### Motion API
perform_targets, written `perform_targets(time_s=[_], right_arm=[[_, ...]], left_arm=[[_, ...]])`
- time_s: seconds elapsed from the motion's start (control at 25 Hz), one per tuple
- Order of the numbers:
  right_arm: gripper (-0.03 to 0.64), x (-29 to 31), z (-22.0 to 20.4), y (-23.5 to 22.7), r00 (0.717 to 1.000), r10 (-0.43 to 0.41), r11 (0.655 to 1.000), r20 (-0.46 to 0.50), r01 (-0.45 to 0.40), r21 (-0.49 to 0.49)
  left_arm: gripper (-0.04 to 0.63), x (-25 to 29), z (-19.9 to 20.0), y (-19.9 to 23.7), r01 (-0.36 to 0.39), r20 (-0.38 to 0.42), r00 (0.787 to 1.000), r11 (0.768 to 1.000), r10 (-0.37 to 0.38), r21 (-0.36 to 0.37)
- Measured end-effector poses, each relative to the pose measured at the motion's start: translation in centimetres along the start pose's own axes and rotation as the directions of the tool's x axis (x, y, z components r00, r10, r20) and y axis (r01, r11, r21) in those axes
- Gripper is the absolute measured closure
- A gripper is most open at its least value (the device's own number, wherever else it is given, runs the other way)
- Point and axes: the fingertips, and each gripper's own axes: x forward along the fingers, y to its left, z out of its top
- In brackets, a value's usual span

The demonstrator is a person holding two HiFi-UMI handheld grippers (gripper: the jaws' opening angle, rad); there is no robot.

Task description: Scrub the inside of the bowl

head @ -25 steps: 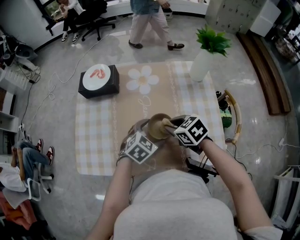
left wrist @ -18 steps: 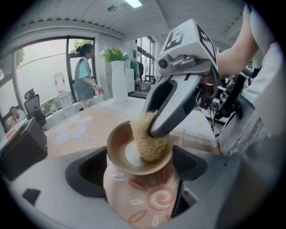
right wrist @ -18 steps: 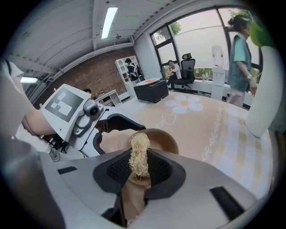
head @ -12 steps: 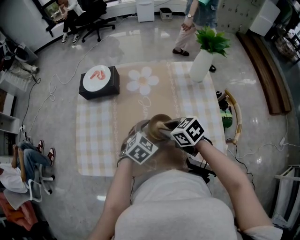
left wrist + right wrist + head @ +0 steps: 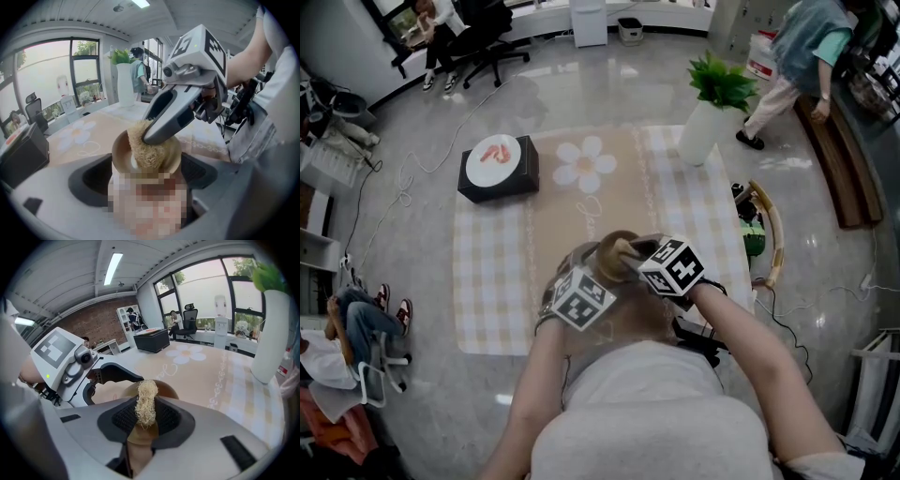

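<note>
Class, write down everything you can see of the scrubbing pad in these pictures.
The scrubbing pad is a pale, straw-coloured wad of coarse, loofah-like fibres. The right hand-held gripper pinches it between shut jaws, with frayed strands poking out past them. The pad is pressed against the inside of the brown bowl, which the left hand-held gripper holds.

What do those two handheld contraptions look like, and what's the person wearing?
The left gripper and right gripper are pale grey plastic with dark ribbed pads inside the jaws. Each carries a white cube printed with black square markers. The person wears a light grey short-sleeved top.
</note>
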Motion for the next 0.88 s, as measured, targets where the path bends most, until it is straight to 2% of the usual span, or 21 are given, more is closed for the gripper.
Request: perform_targets(time_s=[0.28, 0.52, 0.88], right_arm=[[0.523, -0.3, 0.5, -0.7, 0.996, -0.088, 0.992, 0.007, 0.088, -0.095], [0.523, -0.9, 0.7, -1.6, 0.984, -0.177, 0.967, 0.019, 0.178, -0.184], [0.523, -2.5, 1.7, -0.7, 0.980, -0.186, 0.959, 0.073, 0.197, -0.202]], left_arm=[[0.160, 0.0, 0.0, 0.0, -0.001, 0.001, 1.000, 1.000, 0.001, -0.002], [0.158, 0.1, 0.0, 0.1, -0.001, 0.007, 1.000, 1.000, 0.001, -0.001], [0.155, 0.1, -0.1, 0.1, -0.006, 0.023, 1.000, 1.000, 0.006, -0.017]])
